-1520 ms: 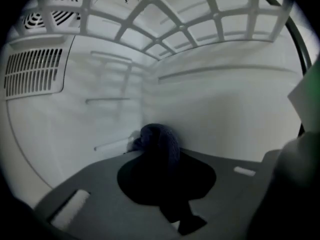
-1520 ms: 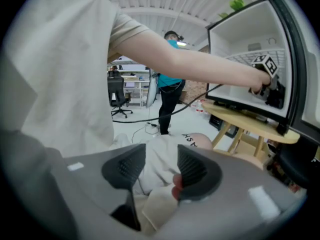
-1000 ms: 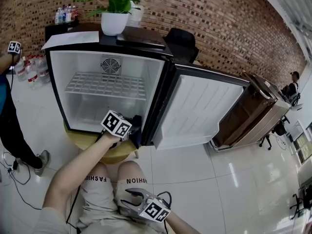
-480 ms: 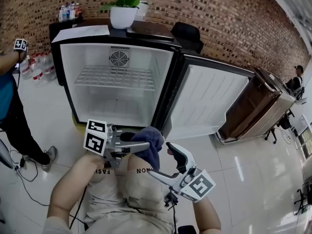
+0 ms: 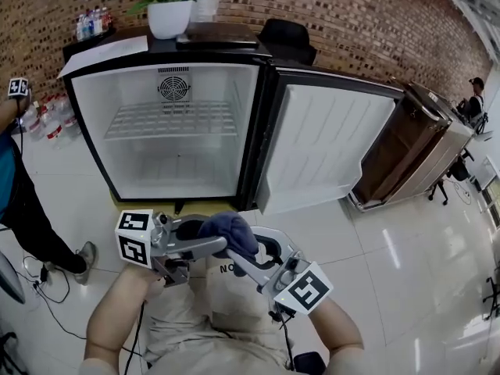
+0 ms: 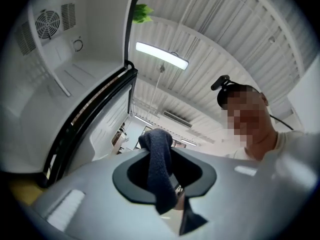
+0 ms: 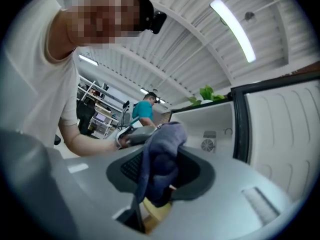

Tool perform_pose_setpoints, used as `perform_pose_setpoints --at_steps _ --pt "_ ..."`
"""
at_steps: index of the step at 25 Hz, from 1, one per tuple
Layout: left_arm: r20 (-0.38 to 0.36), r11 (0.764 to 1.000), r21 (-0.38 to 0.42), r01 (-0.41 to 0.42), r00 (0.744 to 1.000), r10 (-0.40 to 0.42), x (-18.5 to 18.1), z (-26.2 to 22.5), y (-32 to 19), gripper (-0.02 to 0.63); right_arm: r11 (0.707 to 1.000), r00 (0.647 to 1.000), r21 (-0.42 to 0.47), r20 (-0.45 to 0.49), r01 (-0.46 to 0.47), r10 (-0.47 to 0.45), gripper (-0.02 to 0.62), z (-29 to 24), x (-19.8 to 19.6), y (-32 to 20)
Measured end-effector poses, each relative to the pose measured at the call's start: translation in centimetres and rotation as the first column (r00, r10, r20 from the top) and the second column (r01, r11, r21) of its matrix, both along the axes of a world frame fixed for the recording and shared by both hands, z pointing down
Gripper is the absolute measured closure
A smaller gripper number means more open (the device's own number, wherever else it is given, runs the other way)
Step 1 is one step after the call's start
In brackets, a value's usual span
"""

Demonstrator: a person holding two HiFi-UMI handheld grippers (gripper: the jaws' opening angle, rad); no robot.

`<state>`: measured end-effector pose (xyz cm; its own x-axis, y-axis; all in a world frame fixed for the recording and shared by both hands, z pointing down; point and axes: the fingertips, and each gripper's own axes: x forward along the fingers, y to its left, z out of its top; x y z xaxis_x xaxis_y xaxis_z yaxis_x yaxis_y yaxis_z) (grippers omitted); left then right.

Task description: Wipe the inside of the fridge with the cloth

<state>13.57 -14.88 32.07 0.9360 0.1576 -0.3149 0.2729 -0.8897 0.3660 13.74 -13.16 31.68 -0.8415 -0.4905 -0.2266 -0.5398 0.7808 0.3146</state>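
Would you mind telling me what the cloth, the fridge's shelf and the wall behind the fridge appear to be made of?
The cloth looks like soft, matte dark blue fabric, perhaps microfibre: it bunches and drapes in folds. The shelf appears to be white coated wire, an open grid of thin bars. The wall is exposed reddish-brown brick with pale mortar lines.

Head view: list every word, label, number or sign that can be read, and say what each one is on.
"NO": upside-down letters on the person's shorts; the rest of the word is covered.
Labels on the bottles at the back left: too small to read.
Sheet of paper on top of the fridge: no legible print.
Marker cubes: black-and-white square patterns only, no letters.
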Motion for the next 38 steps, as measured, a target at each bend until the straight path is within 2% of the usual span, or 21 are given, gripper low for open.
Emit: perform_pose_setpoints --at_steps 1,3,5,7,9,12,14,16,17,19,20,21,24,26,28,30,31,34,35,38 --pt "-0.005 0.999 0.019 0.035 0.999 -0.035 -0.2 -0.2 -0.2 0.518 1.000 1.000 -0.011 0.023 -0.013 0.013 0.482 -0.2 0.2 -0.3" --pt "-0.026 0.991 0.056 0.126 0.992 -0.124 -0.8 -0.9 -0.8 0.439 0.998 0.997 -0.043 0.065 -0.042 0.044 0.488 -0.9 1.1 -1.0" --pt "-0.057 0.971 0.088 0.224 0.974 -0.219 -1.9 -2.1 -1.7 0.430 0.995 0.993 -0.060 0.088 -0.078 0.083 0.489 -2.2 2.5 -1.9" --pt "-0.070 0.940 0.124 0.317 0.948 -0.310 -2.9 -3.2 -2.6 0.430 0.990 0.987 -0.059 0.091 -0.126 0.131 0.489 -3.7 4.2 -3.1" --pt "-0.054 0.892 0.177 0.415 0.909 -0.412 -3.7 -3.9 -3.3 0.435 0.983 0.979 -0.043 0.087 -0.180 0.184 0.491 -5.5 6.0 -4.4" --pt "-0.049 0.790 0.262 0.554 0.825 -0.563 -4.9 -4.9 -4.0 0.477 0.962 0.956 0.004 0.108 -0.274 0.272 0.492 -9.2 9.3 -6.4" --pt "-0.063 0.727 0.292 0.622 0.770 -0.634 -5.9 -5.5 -4.3 0.523 0.939 0.932 0.024 0.132 -0.342 0.336 0.492 -11.7 11.6 -7.9" --pt "-0.080 0.665 0.302 0.683 0.713 -0.697 -6.9 -6.3 -4.7 0.600 0.915 0.910 0.045 0.140 -0.401 0.391 0.492 -14.0 13.4 -9.8" --pt "-0.088 0.635 0.303 0.710 0.685 -0.723 -7.3 -6.9 -5.1 0.606 0.907 0.903 0.058 0.139 -0.418 0.407 0.492 -15.1 13.9 -10.9" --pt "-0.099 0.592 0.306 0.746 0.643 -0.760 -7.8 -7.9 -5.8 0.606 0.903 0.902 0.080 0.132 -0.422 0.410 0.492 -17.3 13.8 -12.8" --pt "-0.102 0.581 0.312 0.752 0.634 -0.766 -7.7 -8.4 -6.1 0.606 0.902 0.904 0.092 0.122 -0.422 0.410 0.492 -18.1 13.4 -13.7" --pt "-0.104 0.581 0.322 0.747 0.638 -0.763 -7.3 -8.6 -6.2 0.606 0.896 0.901 0.107 0.104 -0.431 0.421 0.492 -18.5 13.0 -14.5" --pt "-0.076 0.619 0.337 0.710 0.675 -0.733 -5.3 -7.6 -6.1 0.606 0.856 0.869 0.160 0.024 -0.492 0.495 0.494 -18.0 12.7 -15.5" --pt "-0.044 0.637 0.332 0.696 0.686 -0.726 -4.2 -6.4 -6.3 0.606 0.823 0.838 0.205 -0.022 -0.530 0.546 0.494 -17.3 13.5 -15.7" --pt "-0.023 0.654 0.336 0.678 0.700 -0.714 -3.3 -5.7 -6.5 0.606 0.761 0.778 0.267 -0.062 -0.591 0.626 0.492 -17.0 15.3 -16.3" --pt "-0.007 0.660 0.338 0.671 0.703 -0.712 -3.0 -5.2 -6.8 0.606 0.698 0.711 0.307 -0.085 -0.647 0.698 0.492 -16.4 17.7 -17.5" --pt "-0.002 0.660 0.337 0.672 0.701 -0.713 -3.1 -5.0 -6.9 0.606 0.681 0.692 0.304 -0.089 -0.666 0.717 0.492 -16.0 19.0 -18.2" --pt "0.005 0.657 0.334 0.677 0.695 -0.719 -3.4 -4.7 -7.2 0.606 0.672 0.678 0.237 -0.071 -0.701 0.732 0.492 -15.2 23.2 -19.8" --pt "0.007 0.656 0.333 0.678 0.693 -0.721 -3.4 -4.7 -7.2 0.606 0.658 0.662 0.212 -0.063 -0.723 0.747 0.492 -15.0 24.9 -20.3" --pt "0.022 0.653 0.331 0.681 0.686 -0.727 -3.3 -4.7 -7.5 0.606 0.579 0.577 0.111 -0.050 -0.808 0.815 0.492 -14.0 31.5 -22.3"
